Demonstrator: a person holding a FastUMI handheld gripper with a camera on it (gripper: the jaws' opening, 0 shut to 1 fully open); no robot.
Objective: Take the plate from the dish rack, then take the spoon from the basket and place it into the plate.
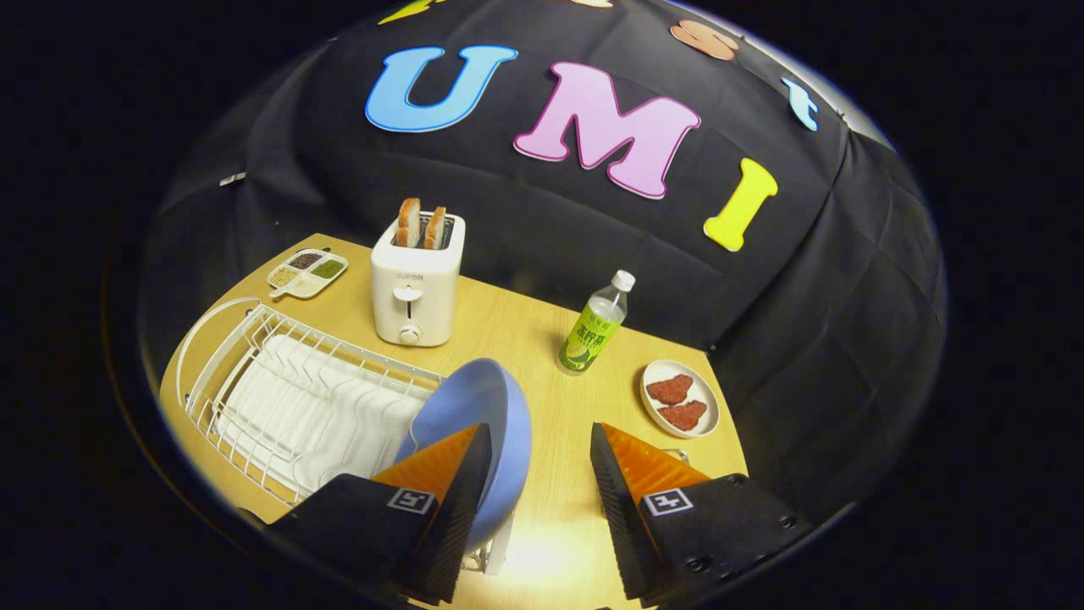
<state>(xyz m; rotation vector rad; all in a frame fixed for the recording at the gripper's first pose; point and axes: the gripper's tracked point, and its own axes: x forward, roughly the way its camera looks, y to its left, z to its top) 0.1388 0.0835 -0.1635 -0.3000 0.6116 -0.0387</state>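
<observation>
Standing on edge at the near end of the dish rack (279, 398), the blue plate (483, 407) looks rigid, light and slick, so I judge its upper rim the place to pinch. My claw (540, 491) is spread wide, its left finger overlapping the plate, though I cannot tell if it touches. Beyond, a toaster (417, 288) and bottle (595, 326) stand on the worktop (542, 356).

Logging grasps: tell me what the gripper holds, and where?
Nothing: the gripper is open, the blue plate standing in the dish rack beside one finger.

fingers (455, 500) – ribbed inner faces | square markers | screws on mount
</observation>
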